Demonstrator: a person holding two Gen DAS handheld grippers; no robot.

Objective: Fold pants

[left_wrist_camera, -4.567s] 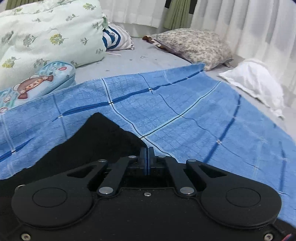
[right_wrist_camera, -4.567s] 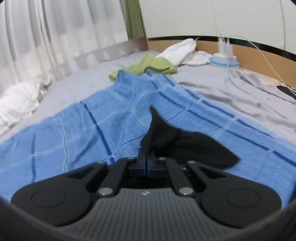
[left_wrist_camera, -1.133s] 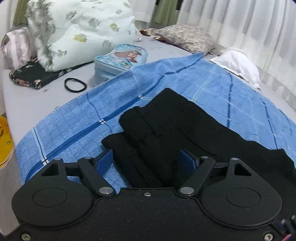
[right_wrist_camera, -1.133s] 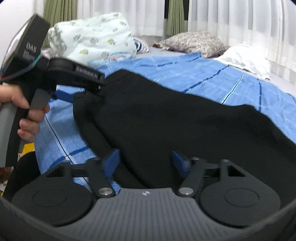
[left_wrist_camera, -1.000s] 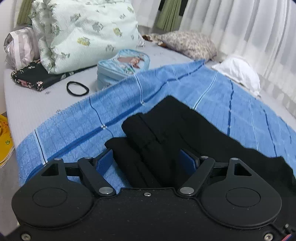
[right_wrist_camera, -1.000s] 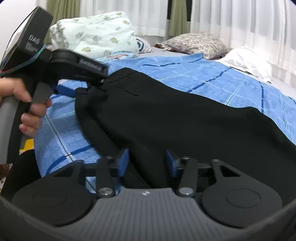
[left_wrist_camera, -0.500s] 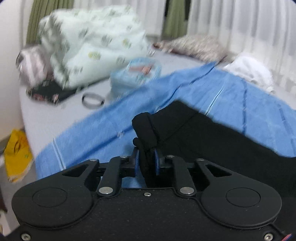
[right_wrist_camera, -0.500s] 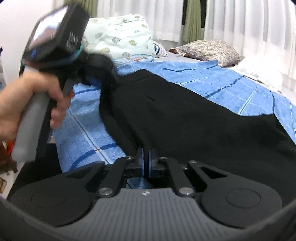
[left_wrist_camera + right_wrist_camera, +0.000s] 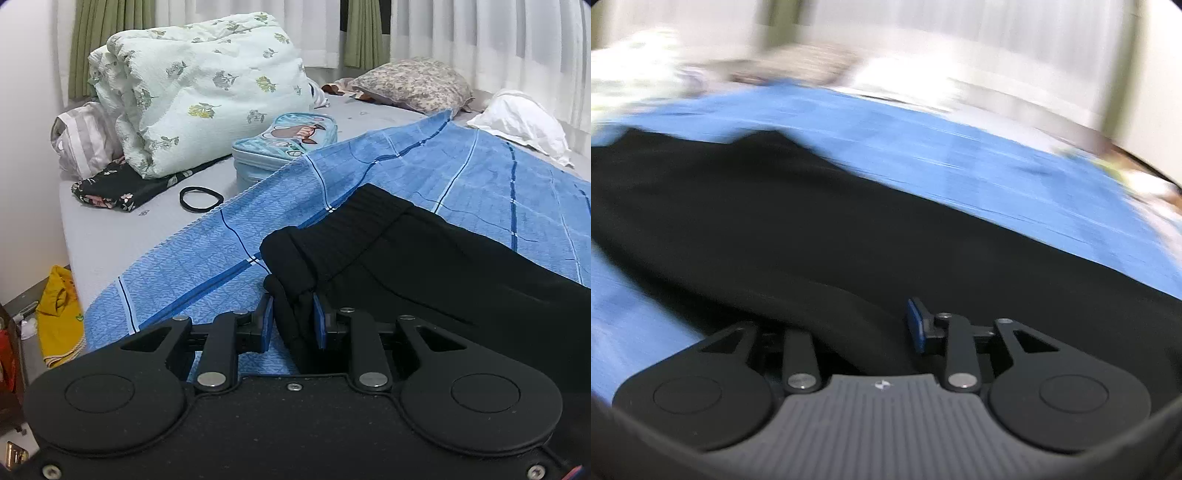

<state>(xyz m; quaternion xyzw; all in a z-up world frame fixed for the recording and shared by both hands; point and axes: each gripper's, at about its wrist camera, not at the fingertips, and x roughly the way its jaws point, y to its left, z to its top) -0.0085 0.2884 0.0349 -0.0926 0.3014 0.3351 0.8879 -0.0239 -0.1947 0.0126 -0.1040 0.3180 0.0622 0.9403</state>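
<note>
On blue blanket (image 9: 424,173), my left tool (image 9: 293,325) easing open, pinching black pants (image 9: 424,258) waistband; right tool (image 9: 871,332) opening, cloth between, at 6 o'clock.

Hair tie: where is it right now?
Left wrist view, left of centre: the black hair tie lies flat on the grey sheet, between the floral dark cloth and the blue blanket edge.

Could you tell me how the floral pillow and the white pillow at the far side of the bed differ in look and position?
The floral pillow is patterned in brown and grey, while the white pillow is plain. The floral pillow lies plump and even; the white pillow looks crumpled. The floral pillow sits beyond the blue blanket's far corner, while the white pillow lies beside the blanket's edge. Both rest on the grey bed beside the curtains.
</note>
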